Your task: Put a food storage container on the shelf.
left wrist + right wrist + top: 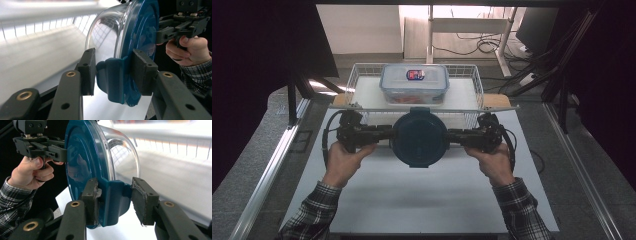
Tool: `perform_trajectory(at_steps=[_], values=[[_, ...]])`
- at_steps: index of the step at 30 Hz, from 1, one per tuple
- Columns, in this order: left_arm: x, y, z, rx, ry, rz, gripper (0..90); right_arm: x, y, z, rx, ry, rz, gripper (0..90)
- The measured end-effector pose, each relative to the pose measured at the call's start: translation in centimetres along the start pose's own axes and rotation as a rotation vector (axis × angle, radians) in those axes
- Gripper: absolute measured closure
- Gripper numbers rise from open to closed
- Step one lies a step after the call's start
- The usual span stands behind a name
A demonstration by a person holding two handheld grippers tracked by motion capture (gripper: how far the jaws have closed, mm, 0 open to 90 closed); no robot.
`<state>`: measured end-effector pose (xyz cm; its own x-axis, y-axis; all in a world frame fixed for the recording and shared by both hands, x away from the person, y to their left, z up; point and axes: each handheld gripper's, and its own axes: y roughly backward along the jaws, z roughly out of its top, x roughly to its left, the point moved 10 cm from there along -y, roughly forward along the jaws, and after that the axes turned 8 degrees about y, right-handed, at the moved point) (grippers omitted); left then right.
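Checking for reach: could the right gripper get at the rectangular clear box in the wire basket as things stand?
Probably not yet: the right gripper is clamped on the round blue-lidded container, which also hangs before the rectangular clear box in the white wire basket.

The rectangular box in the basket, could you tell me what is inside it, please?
Through the box's clear wall something red-orange shows at the bottom. Its lid and label hide the rest, so I cannot identify it.

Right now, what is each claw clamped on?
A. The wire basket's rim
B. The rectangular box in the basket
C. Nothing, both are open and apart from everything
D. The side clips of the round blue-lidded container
D. In both gripper views the jaws close on a blue clip at the lid's edge, and the high view shows the left claw and right claw holding the round container from opposite sides.
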<state>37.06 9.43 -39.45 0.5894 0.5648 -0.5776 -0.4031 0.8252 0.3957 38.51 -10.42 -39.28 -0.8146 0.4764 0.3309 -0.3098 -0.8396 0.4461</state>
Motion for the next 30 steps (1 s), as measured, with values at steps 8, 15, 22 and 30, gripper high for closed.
perform_trajectory(at_steps=[8, 15, 22, 30], values=[[-0.6, 1.0, 3.6, -0.005, -0.021, -0.001, 57.4, -0.1, 0.6, 3.8, -0.013, 0.029, -0.004, 58.1], [-0.8, 1.9, 6.9, -0.016, -0.024, 0.000, 57.5, -0.4, 0.8, 7.2, -0.025, 0.036, -0.003, 58.1], [-0.6, 2.5, 10.2, -0.013, -0.023, -0.001, 57.5, -1.0, 0.8, 10.6, -0.045, 0.037, -0.005, 58.1], [0.0, 3.0, 13.3, -0.024, -0.015, 0.005, 57.7, -2.0, 0.3, 13.7, -0.077, 0.019, -0.002, 58.0]])
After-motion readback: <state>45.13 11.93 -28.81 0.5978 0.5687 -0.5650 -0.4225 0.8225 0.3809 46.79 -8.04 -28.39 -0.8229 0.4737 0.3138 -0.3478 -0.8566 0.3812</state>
